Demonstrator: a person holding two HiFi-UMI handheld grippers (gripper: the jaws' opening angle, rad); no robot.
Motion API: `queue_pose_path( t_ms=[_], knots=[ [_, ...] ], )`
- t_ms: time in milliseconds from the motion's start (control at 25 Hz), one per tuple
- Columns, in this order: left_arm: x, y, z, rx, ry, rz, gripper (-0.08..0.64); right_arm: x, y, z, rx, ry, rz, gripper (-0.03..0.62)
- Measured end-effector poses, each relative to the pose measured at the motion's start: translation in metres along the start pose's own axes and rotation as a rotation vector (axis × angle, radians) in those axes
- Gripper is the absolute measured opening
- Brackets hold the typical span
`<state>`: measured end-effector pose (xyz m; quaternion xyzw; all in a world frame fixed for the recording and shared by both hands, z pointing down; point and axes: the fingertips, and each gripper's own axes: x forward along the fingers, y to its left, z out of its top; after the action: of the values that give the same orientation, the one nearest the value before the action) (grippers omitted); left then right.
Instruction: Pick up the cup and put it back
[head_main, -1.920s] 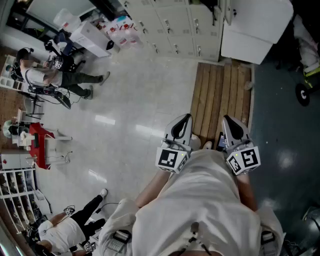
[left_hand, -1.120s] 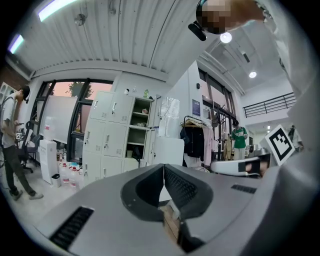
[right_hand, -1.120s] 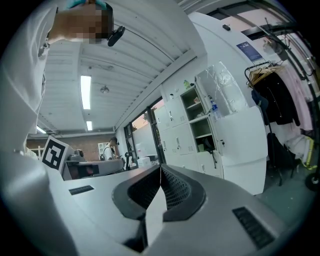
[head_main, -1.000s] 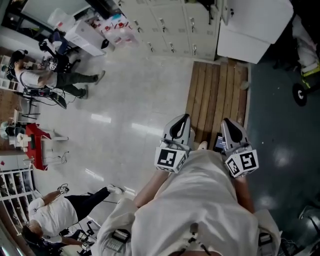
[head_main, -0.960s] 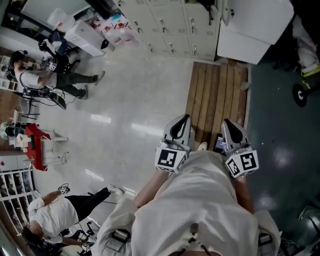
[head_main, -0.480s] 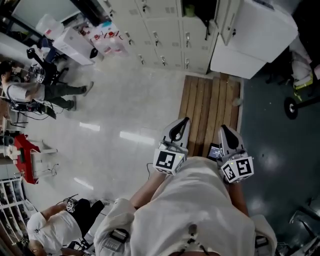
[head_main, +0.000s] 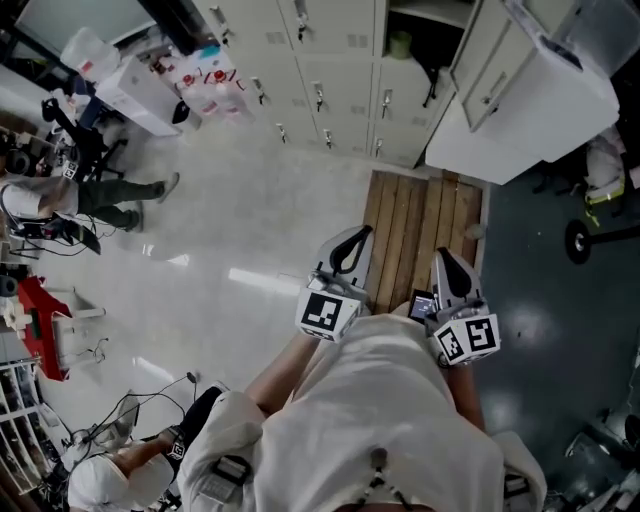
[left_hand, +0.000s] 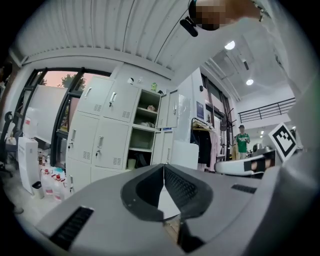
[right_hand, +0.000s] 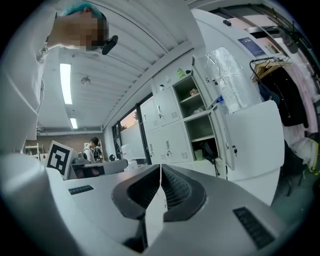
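A pale green cup (head_main: 400, 44) stands in the open compartment of a grey locker (head_main: 350, 60) at the top of the head view. It also shows in the left gripper view as a small cup (left_hand: 132, 163) on the lower open shelf, and in the right gripper view as the cup (right_hand: 198, 154). My left gripper (head_main: 357, 233) and right gripper (head_main: 440, 256) are held side by side at waist height, pointing level toward the lockers and well short of them. The jaws of the left gripper (left_hand: 163, 168) and of the right gripper (right_hand: 160, 169) are both shut with nothing between them.
A wooden slat platform (head_main: 425, 225) lies on the floor before the lockers. An open white locker door (head_main: 525, 110) juts out at the right. Boxes and bottles (head_main: 205, 80) sit at the left of the lockers. One person (head_main: 90, 190) stands far left, another (head_main: 100, 480) is low left.
Both grippers have travelled forward toward the lockers, staying shut. The open compartment with the cup has come into the head view. The person at the lower left has crouched lower.
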<state>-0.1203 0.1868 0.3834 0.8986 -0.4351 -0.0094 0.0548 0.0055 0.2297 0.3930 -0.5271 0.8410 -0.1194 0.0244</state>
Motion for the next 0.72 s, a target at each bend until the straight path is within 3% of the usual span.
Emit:
queue_pose_path(
  t_ms=[320, 520, 720],
  knots=[
    [0.04, 0.045, -0.005, -0.056, 0.027, 0.048, 0.009, 0.056, -0.019, 0.0, 0.014, 0.055, 0.016, 0.028],
    [0.083, 0.06, -0.016, -0.046, 0.056, 0.078, 0.011, 0.094, -0.058, -0.003, 0.038, 0.077, 0.033, 0.028],
    [0.144, 0.078, -0.009, -0.038, 0.067, 0.127, 0.011, 0.151, -0.105, 0.023, 0.018, 0.057, 0.095, 0.028]
  ],
)
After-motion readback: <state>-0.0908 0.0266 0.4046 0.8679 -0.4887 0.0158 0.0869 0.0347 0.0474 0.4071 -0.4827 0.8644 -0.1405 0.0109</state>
